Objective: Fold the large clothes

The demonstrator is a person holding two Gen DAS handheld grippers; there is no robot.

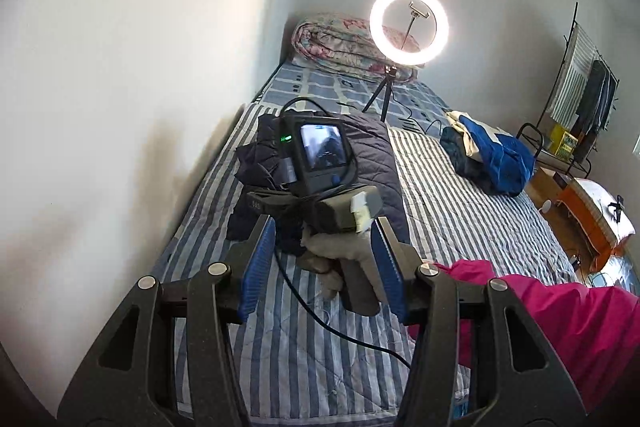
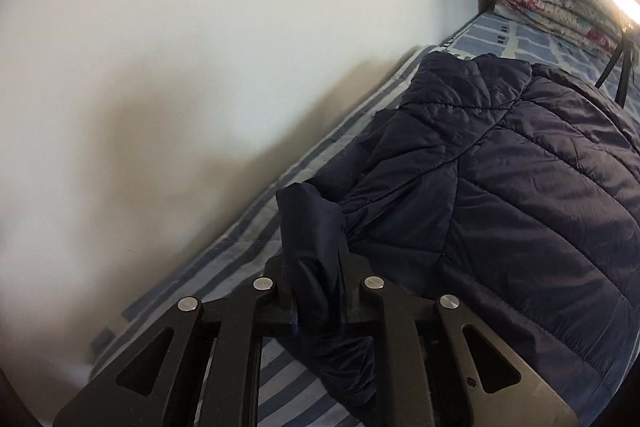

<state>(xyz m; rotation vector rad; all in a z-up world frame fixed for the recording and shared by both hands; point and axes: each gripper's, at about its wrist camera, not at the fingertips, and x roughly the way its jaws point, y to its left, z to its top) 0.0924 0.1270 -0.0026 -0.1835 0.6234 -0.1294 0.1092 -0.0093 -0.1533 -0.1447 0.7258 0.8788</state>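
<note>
A navy quilted jacket [image 2: 520, 207] lies spread on the striped bed [image 2: 248, 239], close to the wall. My right gripper [image 2: 316, 267] is shut on a bunched fold of the jacket's edge, and the dark fabric stands up between its fingers. In the left wrist view the jacket [image 1: 376, 147] lies beyond the right gripper's body with its small screen [image 1: 320, 155]. A gloved hand [image 1: 324, 259] holds that body, with pink fabric [image 1: 560, 327], seemingly a sleeve, behind it. My left gripper [image 1: 324, 227] hangs above the bed, open, with nothing between its blue pads [image 1: 258, 267].
A white wall [image 1: 120, 107] runs along the bed's left side. A lit ring light [image 1: 408, 23] on a tripod and a folded floral quilt [image 1: 340, 43] sit at the bed's head. Blue and cream clothes [image 1: 488, 155] lie at the right. A black cable [image 1: 320, 323] crosses the bedding.
</note>
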